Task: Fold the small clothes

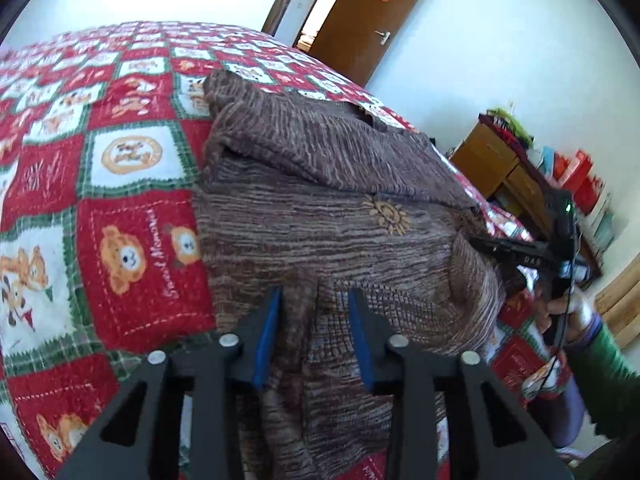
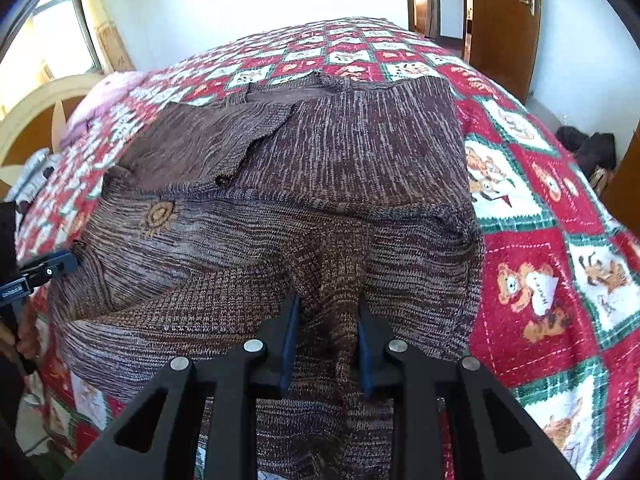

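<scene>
The brown sweater (image 2: 280, 208) covers the middle of the bed (image 2: 540, 248), with its near hem bunched up between both sets of tongs, the left tongs (image 1: 316, 332) and the right tongs (image 2: 326, 340), so neither has spare room at its tips. To the right of the sweater the quilt lies flat and open up to the far edge near the door (image 2: 504, 20). On the left, a pillow (image 2: 96, 108) and headboard (image 2: 36, 112) close off the far corner.

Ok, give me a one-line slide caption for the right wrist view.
Right gripper pinches a bunched fold of the brown knit sweater on a red patchwork blanket.
</scene>
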